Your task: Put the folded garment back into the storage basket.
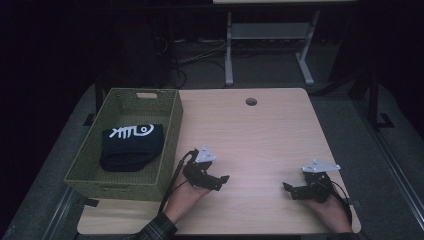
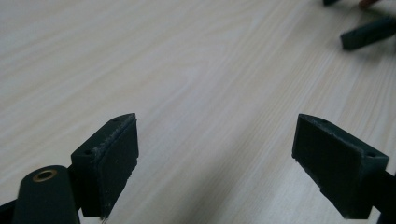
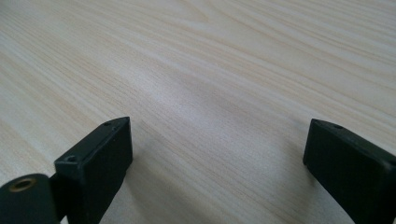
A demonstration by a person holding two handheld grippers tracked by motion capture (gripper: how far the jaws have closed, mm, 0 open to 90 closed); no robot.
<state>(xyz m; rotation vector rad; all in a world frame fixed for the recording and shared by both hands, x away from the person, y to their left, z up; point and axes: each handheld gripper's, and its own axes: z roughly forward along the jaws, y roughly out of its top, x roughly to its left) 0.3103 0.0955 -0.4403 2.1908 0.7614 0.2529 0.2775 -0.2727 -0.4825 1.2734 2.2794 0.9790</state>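
Both the left gripper (image 1: pixel 220 181) and right gripper (image 1: pixel 290 189) hold their fingers spread wide, empty, bare table (image 1: pixel 260 135) between them.

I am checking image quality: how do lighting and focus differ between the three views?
High view: dim, dark surroundings, lit table and basket. Left gripper view: bright, soft shadow between the fingers. Right gripper view: bright, sharp wood grain, near fingers slightly soft.

Dim room, grey floor (image 1: pixel 350 125)
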